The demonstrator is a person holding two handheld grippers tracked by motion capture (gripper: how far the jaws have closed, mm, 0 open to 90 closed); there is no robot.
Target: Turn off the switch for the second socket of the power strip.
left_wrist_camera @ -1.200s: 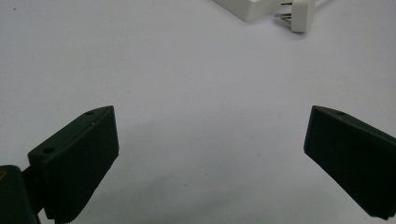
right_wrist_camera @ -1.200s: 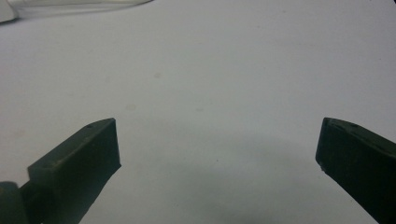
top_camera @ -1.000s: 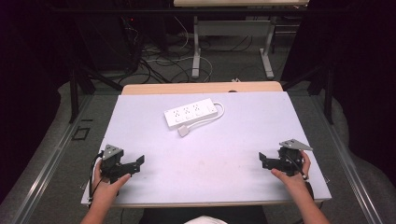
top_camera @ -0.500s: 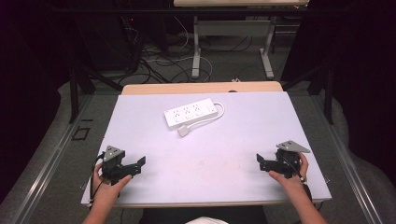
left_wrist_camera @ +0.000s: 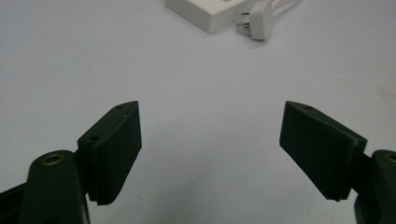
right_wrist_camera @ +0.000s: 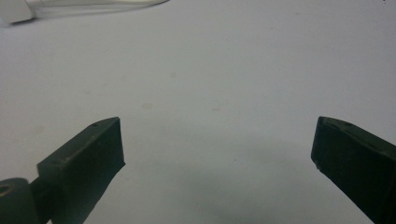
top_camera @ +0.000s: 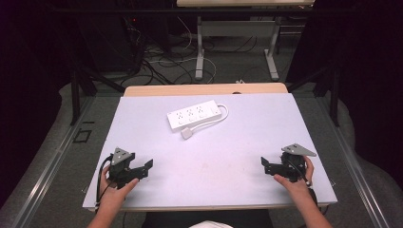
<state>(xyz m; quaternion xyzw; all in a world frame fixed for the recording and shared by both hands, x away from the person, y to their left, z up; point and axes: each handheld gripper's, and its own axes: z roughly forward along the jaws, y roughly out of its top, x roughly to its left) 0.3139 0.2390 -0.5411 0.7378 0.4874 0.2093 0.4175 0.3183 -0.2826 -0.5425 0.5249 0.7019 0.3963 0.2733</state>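
Observation:
A white power strip [top_camera: 194, 115] lies at the far middle of the pale table [top_camera: 237, 142], its cord looped round and its plug [top_camera: 186, 133] resting beside it. The strip's corner [left_wrist_camera: 210, 11] and the plug [left_wrist_camera: 259, 21] appear at the top of the left gripper view. My left gripper [top_camera: 145, 167] rests near the front left edge, held by a hand, open and with nothing in it [left_wrist_camera: 210, 140]. My right gripper [top_camera: 264, 165] sits near the front right edge, open wide and holding nothing [right_wrist_camera: 217, 149]. The white cord [right_wrist_camera: 93, 3] runs along the top of the right gripper view.
A wooden strip [top_camera: 204, 89] borders the table's far edge. Beyond it, cables [top_camera: 161, 61] lie on the floor around the legs of another desk [top_camera: 199, 42]. Dark curtains close both sides. Bare tabletop lies between the two grippers.
The right gripper has slid slightly toward the person and to the left. The left gripper has barely moved. Both stay open.

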